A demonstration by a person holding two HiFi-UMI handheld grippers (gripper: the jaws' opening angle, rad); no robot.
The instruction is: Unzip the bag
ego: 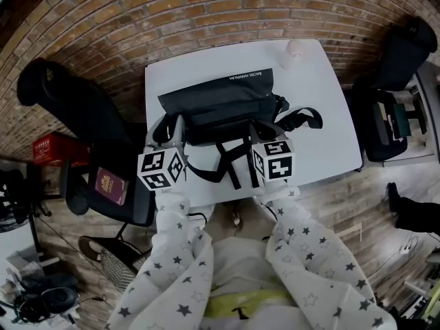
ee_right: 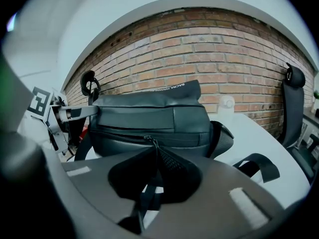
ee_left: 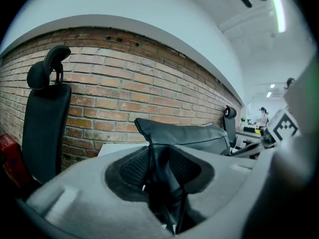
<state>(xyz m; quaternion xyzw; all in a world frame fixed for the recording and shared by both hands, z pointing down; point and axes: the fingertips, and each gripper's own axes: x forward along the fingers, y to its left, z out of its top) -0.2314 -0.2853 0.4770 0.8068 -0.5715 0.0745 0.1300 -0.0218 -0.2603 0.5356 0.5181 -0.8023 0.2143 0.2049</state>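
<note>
white table (ego: 323,115): right gripper (ee_right: 153,171) pinches bag's (ee_right: 149,113) zipper pull (ee_right: 151,144).

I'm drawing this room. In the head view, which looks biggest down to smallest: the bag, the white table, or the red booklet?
Largest: white table.
Then: bag.
Smallest: red booklet, clearly.

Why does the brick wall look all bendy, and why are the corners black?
Head view: the wide lens bows the brick wall into an arc. Left gripper view: same curving, black corners, and a ceiling light glares. Right gripper view: the bag is sharp, the close foreground blurry and dim.
</note>
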